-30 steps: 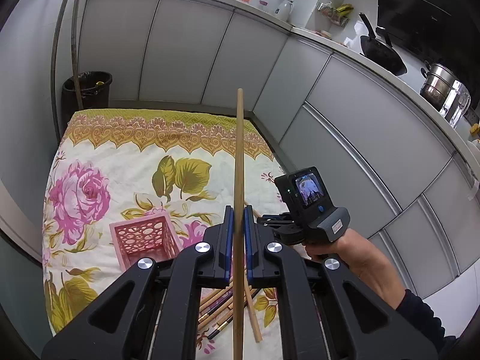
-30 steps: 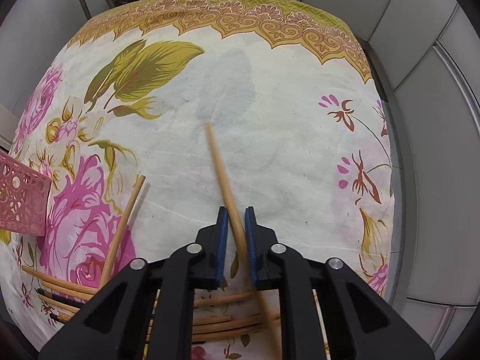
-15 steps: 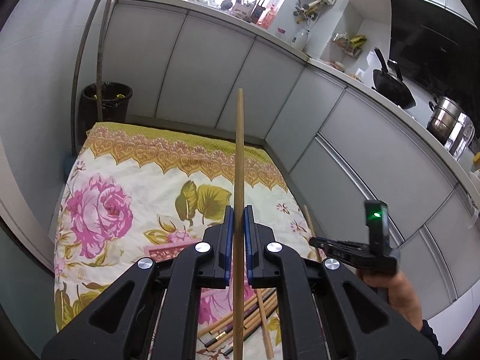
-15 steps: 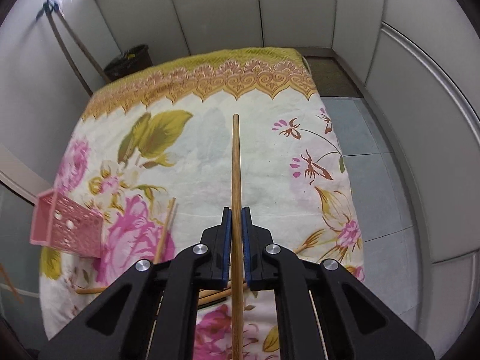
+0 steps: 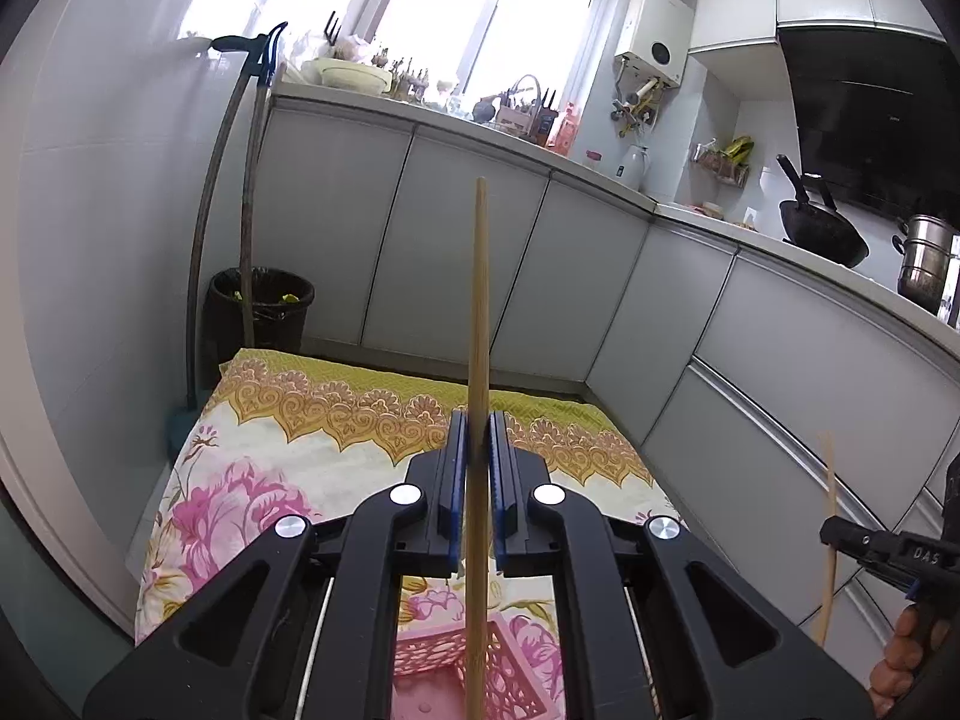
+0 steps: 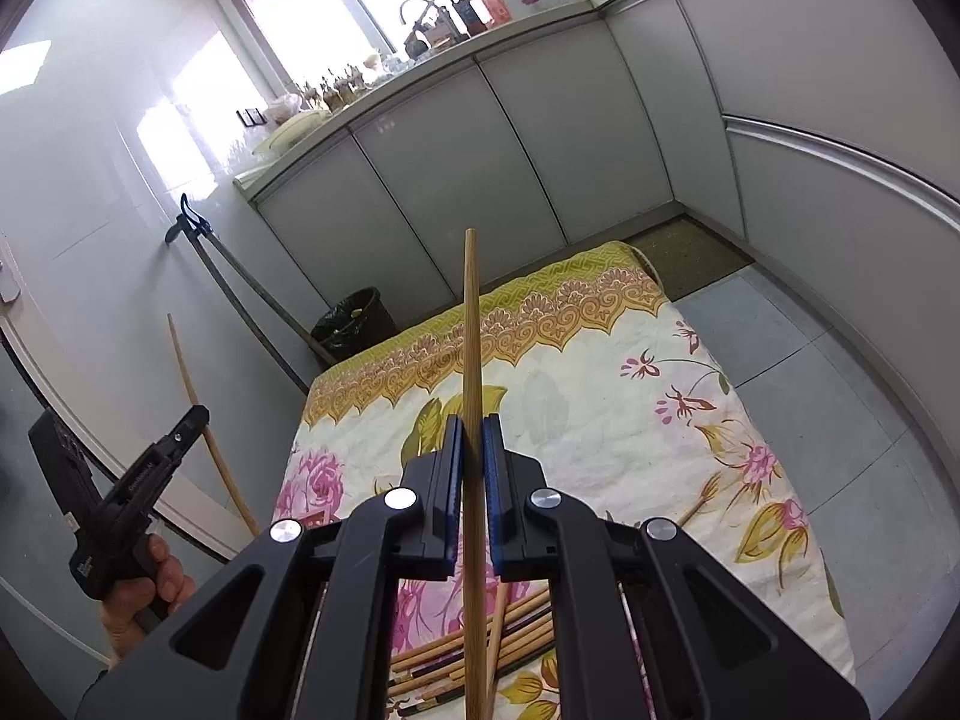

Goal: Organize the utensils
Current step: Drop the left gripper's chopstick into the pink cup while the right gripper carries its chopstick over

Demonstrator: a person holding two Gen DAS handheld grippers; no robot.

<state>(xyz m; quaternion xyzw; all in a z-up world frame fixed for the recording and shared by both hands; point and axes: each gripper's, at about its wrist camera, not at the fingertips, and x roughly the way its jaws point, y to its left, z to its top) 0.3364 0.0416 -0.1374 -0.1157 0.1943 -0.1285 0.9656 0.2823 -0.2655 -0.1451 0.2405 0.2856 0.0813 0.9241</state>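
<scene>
My left gripper (image 5: pixel 475 450) is shut on a wooden chopstick (image 5: pixel 479 312) that stands upright, above the pink lattice basket (image 5: pixel 420 654) on the floral cloth (image 5: pixel 288 438). My right gripper (image 6: pixel 472 450) is shut on a second wooden chopstick (image 6: pixel 471 330), held upright above a pile of several chopsticks (image 6: pixel 516 630) on the cloth. The right gripper (image 5: pixel 840 531) with its chopstick shows at the right edge of the left wrist view. The left gripper (image 6: pixel 198 414) with its chopstick shows at the left of the right wrist view.
Grey cabinets (image 5: pixel 480 252) wrap the far and right sides. A black bin (image 5: pixel 261 315) and leaning poles (image 5: pixel 249 210) stand at the far left corner. A wok (image 5: pixel 822 234) and a pot (image 5: pixel 924 264) sit on the counter.
Both grippers have lifted and tilted up with their chopsticks. The right gripper picked its chopstick off the cloth. The left gripper now hangs over the pink basket.
</scene>
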